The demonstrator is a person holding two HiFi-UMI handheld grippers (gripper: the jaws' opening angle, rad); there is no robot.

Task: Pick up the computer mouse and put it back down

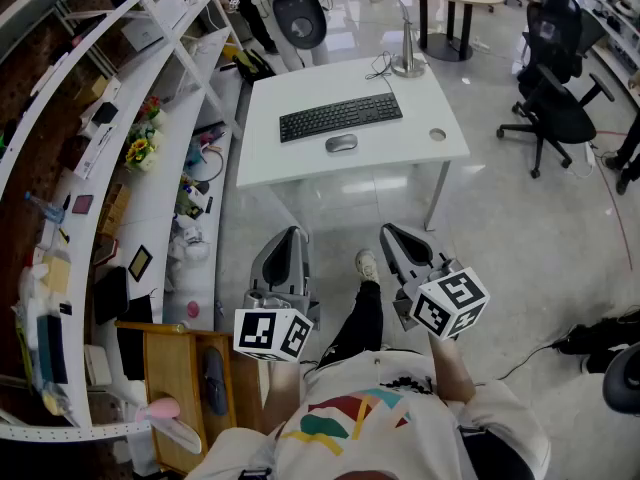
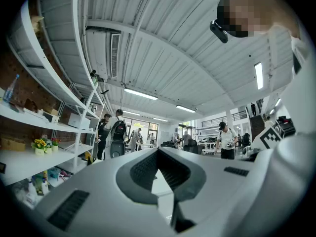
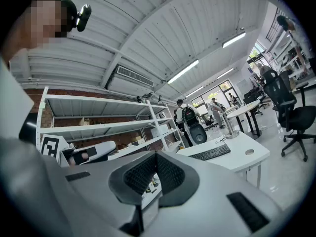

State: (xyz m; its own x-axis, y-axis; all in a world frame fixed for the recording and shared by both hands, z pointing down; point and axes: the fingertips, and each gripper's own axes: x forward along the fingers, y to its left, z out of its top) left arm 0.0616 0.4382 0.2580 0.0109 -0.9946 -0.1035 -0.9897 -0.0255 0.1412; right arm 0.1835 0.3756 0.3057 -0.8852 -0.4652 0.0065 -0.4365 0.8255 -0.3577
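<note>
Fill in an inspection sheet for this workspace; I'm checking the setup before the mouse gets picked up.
Surface: white desk, mostly bare, with a round hole near its right edge.
Job's things: mouse lying on the near side of the keyboard, untouched.
Clutter: metal stand at the desk's far edge.
Grippers: left gripper and right gripper both shut and empty, well short of the desk.
Cables: thin cable beside the stand.
Surroundings: crowded shelves at left, office chairs at right.
</note>
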